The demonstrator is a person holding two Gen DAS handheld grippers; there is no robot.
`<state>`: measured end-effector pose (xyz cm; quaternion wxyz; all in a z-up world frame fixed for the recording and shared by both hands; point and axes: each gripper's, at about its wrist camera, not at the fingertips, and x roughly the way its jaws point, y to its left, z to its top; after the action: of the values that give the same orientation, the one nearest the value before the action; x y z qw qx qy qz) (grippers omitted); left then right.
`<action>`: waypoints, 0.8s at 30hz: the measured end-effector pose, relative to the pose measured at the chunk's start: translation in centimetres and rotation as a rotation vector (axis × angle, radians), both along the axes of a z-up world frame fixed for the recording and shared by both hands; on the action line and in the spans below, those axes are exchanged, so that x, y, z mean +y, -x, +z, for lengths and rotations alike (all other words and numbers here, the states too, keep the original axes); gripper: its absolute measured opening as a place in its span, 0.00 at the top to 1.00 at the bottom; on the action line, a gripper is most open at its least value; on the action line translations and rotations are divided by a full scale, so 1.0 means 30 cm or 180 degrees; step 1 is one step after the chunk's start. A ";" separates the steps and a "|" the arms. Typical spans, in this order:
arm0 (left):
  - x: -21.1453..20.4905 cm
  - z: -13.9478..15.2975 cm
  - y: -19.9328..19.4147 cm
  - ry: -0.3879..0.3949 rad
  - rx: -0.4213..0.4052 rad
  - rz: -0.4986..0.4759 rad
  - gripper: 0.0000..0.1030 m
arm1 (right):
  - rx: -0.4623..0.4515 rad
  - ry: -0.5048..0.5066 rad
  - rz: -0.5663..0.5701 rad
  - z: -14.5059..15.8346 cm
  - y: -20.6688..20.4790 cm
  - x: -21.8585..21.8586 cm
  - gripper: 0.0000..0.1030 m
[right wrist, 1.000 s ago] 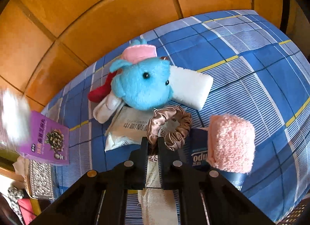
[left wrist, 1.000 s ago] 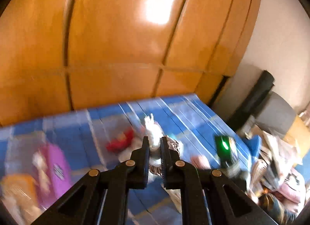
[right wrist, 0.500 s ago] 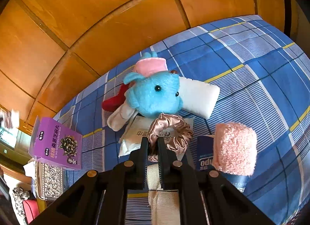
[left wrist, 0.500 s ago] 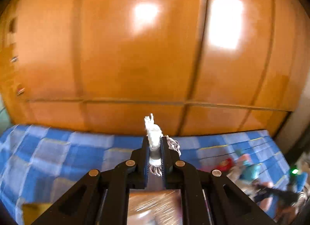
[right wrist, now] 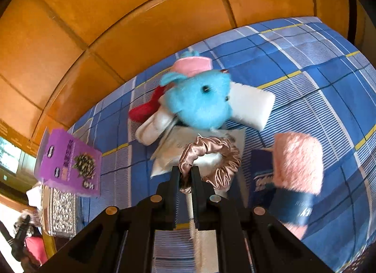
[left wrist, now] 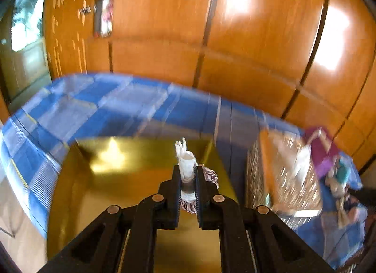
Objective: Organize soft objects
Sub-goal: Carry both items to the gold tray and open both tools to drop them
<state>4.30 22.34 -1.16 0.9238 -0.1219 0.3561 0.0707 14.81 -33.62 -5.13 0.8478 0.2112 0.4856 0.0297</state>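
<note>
In the left wrist view my left gripper (left wrist: 187,172) is shut on a white soft item (left wrist: 185,159) with a mauve ruffled part (left wrist: 209,175) beside the right finger. It hangs over a shiny gold box (left wrist: 112,179) on the blue checked bedspread (left wrist: 122,106). In the right wrist view my right gripper (right wrist: 185,172) is shut on a bronze satin scrunchie (right wrist: 211,153). Behind the scrunchie lie a blue plush toy (right wrist: 199,101) with a pink hat, a white pad (right wrist: 253,106), a red item (right wrist: 143,111) and a white packet (right wrist: 174,146). A pink fluffy item (right wrist: 296,160) lies to the right.
A purple box (right wrist: 68,162) stands left of the pile, next to a patterned box (right wrist: 58,212); both show blurred at the right of the left wrist view, the patterned box (left wrist: 282,176) nearer. A dark blue packet (right wrist: 263,179) lies under the pink item. Orange wooden panels (left wrist: 235,38) back the bed.
My left gripper has swung left, away from the pile, and dipped over the gold box, still holding the white item. The right gripper has hardly moved and keeps the scrunchie.
</note>
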 end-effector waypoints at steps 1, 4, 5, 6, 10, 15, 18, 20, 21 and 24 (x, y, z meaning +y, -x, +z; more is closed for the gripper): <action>-0.005 -0.031 -0.001 0.0031 0.0049 -0.0019 0.89 | -0.0016 0.0017 0.0048 0.006 0.009 0.018 0.93; -0.037 -0.085 -0.009 0.0048 0.0169 -0.0120 0.77 | -0.0099 0.0005 0.0165 0.039 0.039 0.066 0.93; -0.043 -0.089 -0.005 0.0034 0.0150 -0.0136 0.61 | -0.0139 -0.0019 0.0185 0.056 0.049 0.077 0.93; -0.054 -0.070 0.007 0.0022 0.0117 -0.0154 0.52 | -0.0172 -0.0041 0.0199 0.071 0.053 0.087 0.93; -0.074 -0.033 0.056 -0.0057 -0.0050 -0.0284 0.41 | -0.0244 0.0003 0.0248 0.123 0.047 0.126 0.93; -0.097 0.000 0.128 -0.0143 -0.0119 -0.0458 0.38 | -0.0254 0.0072 0.0283 0.167 -0.010 0.183 0.93; -0.105 0.019 0.171 -0.0164 -0.0142 -0.0549 0.34 | -0.0303 0.0193 0.0342 0.217 -0.073 0.244 0.93; -0.107 0.029 0.196 -0.0150 -0.0152 -0.0614 0.28 | -0.0376 0.0257 0.0391 0.269 -0.124 0.299 0.93; -0.107 0.033 0.206 -0.0143 -0.0169 -0.0632 0.27 | -0.0441 0.0289 0.0428 0.303 -0.151 0.332 0.93; -0.097 0.047 0.234 -0.0139 -0.0224 -0.0631 0.27 | -0.0663 0.0359 0.0566 0.413 -0.229 0.461 0.93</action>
<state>-2.73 19.43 0.25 0.9406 -0.0683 0.3321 -0.0175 21.68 -19.79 7.26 0.8981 0.1151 0.4128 0.0991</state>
